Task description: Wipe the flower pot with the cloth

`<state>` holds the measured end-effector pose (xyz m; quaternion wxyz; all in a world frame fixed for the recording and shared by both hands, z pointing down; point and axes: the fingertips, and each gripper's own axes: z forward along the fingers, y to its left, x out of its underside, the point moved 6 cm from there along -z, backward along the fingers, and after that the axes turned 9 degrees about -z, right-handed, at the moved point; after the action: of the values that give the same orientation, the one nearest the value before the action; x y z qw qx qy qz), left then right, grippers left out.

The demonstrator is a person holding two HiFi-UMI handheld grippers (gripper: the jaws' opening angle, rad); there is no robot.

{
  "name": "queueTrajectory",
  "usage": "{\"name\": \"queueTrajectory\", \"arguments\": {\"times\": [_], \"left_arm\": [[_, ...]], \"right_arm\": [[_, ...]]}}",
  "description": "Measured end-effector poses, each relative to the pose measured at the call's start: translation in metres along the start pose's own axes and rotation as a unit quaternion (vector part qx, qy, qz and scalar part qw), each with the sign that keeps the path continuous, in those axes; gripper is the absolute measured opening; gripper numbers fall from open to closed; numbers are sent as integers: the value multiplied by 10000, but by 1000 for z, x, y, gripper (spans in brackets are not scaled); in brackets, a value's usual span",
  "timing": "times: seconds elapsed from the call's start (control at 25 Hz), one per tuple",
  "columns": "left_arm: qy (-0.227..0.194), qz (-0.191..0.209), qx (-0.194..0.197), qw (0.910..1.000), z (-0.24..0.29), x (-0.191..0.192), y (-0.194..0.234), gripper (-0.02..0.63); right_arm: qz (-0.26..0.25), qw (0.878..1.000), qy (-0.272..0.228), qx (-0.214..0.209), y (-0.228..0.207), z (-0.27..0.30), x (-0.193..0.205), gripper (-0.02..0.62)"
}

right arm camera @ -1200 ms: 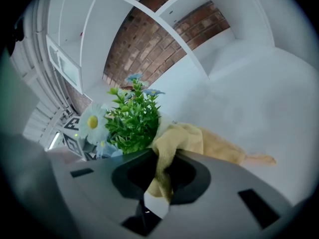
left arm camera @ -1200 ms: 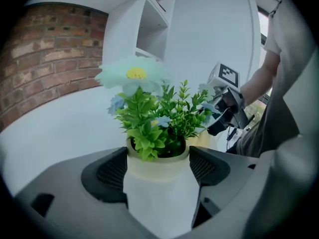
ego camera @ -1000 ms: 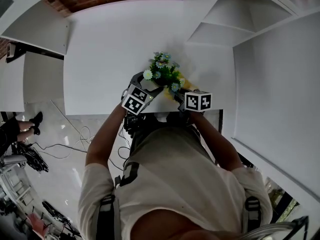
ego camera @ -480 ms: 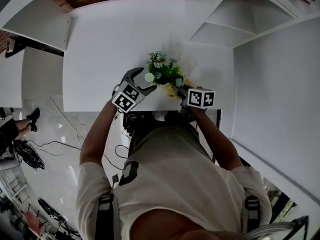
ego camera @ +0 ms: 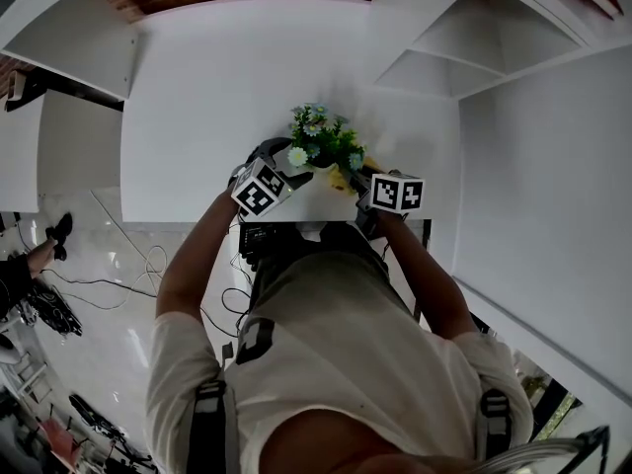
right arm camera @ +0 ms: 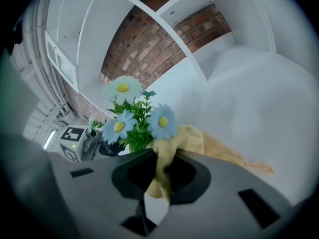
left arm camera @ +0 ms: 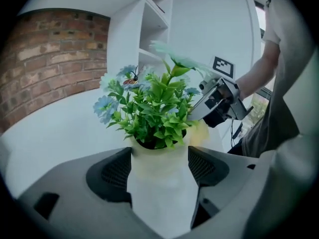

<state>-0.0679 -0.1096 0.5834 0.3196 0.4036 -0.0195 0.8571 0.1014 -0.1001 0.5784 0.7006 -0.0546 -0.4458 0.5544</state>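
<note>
Left gripper (left arm camera: 160, 167) has its 2 jaws clamped on the pot (left arm camera: 158, 195), 1 pad on each side, and the pot stands upright near the table's (ego camera: 197, 97) front edge. Right gripper (right arm camera: 158, 180) is pinched shut on the cloth (right arm camera: 192, 136), a yellow bunch pulled up through the jaws. Here's the key: the cloth sits at the pot's right flank, up by the rim under the plant (left arm camera: 154, 108), clear of both left pads. So the right gripper is the nearer one, and the wipe looks set to run down or around that free wall. Beyond, the cloth's tail trails onto the table.
</note>
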Motion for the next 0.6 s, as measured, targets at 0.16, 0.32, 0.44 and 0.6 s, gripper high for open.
{"name": "queueTrajectory", "arguments": {"times": [0.16,0.32,0.44,0.6], "left_arm": [[-279,-490,-470,9973,-2,2,-7,371],[-404,-888,-1155,9885,-5,8,-14,348],[-541,-1311,-1471,9789,-7,9,-18,348],[-488,-1250,-1305,9823,-11,12,-21,348]], "right_arm": [[29,9999,-96,92,0,-1,-4,60],[-175,9998,-10,62,15,2,-1,60],[-273,9995,119,-89,30,8,9,60],[-196,9996,148,-149,32,8,13,60]]}}
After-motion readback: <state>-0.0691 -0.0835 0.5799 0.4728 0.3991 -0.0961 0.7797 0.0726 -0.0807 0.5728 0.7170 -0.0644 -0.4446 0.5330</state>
